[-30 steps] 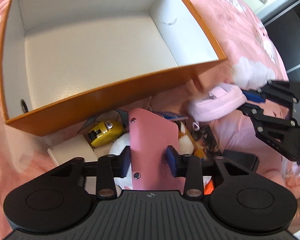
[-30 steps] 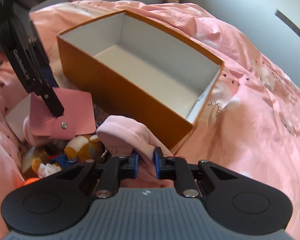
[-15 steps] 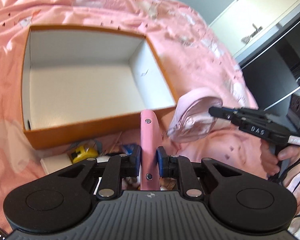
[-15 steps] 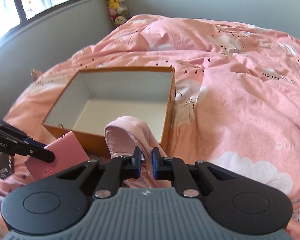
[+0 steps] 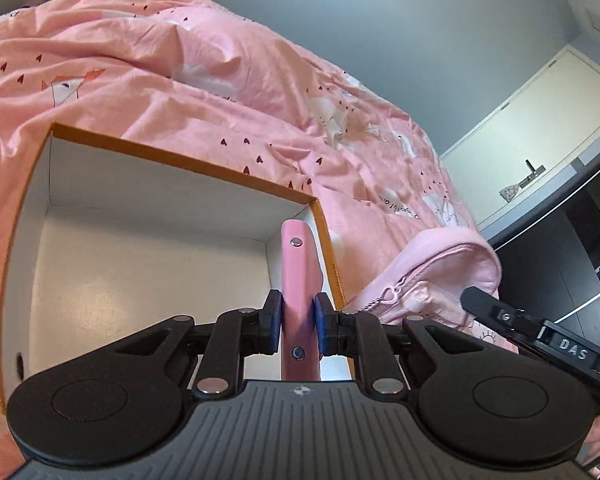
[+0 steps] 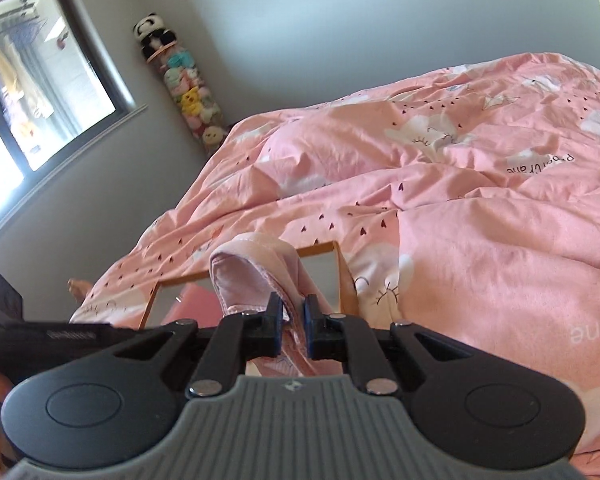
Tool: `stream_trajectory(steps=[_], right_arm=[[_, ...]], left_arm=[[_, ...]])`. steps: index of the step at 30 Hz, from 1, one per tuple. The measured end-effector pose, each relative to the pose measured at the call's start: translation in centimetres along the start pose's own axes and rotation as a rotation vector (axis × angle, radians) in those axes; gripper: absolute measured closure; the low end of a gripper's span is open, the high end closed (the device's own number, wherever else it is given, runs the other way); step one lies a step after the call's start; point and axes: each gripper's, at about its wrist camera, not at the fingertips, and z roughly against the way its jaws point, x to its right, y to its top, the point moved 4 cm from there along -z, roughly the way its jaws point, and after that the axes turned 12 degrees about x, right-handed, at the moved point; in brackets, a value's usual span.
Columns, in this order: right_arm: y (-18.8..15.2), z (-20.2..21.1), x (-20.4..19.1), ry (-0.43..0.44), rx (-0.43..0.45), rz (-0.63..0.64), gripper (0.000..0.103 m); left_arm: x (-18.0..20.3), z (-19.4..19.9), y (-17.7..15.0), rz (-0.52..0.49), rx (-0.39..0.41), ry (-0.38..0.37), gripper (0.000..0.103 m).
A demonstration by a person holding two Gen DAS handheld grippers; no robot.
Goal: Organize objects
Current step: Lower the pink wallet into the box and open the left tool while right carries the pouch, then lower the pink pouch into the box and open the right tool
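The left gripper's [image 5: 296, 326] fingers are clamped on a pink wallet [image 5: 298, 276] held edge-on above the box's [image 5: 180, 160] right rim. The right gripper's [image 6: 293, 326] fingers pinch a pink pouch [image 6: 256, 268] just outside that rim. The box interior lies empty on the bed [image 5: 140, 80]. Only the right view shows the window [image 6: 28, 80] and toy column [image 6: 180, 84]; only the left, the door [image 5: 540, 120].

A bed under a rumpled pink duvet [image 5: 228, 92] carries an open orange box [image 5: 180, 162], white inside.
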Motion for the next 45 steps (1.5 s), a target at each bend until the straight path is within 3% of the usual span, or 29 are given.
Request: stream_trajectory(steps=[3, 8, 18, 20, 24, 31, 36, 38, 45], right_arm=[[0.1, -1.3, 0.5, -0.018, 0.008, -0.029, 0.092], [0.0, -3.1, 1.1, -0.056, 0.011, -0.029, 0.092], [-0.2, -5.1, 2.4, -0.077, 0.007, -0.025, 0.092], [-0.3, -5.3, 2.5, -0.075, 0.003, -0.026, 0.092], [-0.1, -5.4, 2.5, -0.064, -0.006, -0.030, 0.092], [-0.3, -5.5, 2.3, -0.066, -0.014, -0.027, 0.092], [-0.3, -5.2, 2.2, -0.069, -0.012, -0.024, 0.091], [-0.2, -5.0, 2.1, -0.062, -0.013, -0.022, 0.091], [0.1, -5.2, 1.4, 0.002, -0.095, -0.054, 0.091]], left_arm=[[-0.9, -2.8, -0.9, 0.024, -0.022, 0.033, 0.084], [-2.8, -6.7, -3.6, 0.163, -0.113, 0.066, 0.084], [-4.5, -10.2, -6.6, 0.298, -0.233, 0.119, 0.084], [-4.4, -10.5, -6.8, 0.275, -0.262, 0.136, 0.083], [-3.0, -11.2, -7.2, 0.131, -0.331, 0.218, 0.079], [-2.3, -12.7, -7.6, 0.111, -0.430, 0.273, 0.073], [-2.8, -12.2, -7.7, 0.127, -0.426, 0.262, 0.065], [-2.9, -11.2, -7.2, 0.110, -0.385, 0.257, 0.056], [-2.5, -5.2, -3.8, -0.041, -0.193, 0.166, 0.056]])
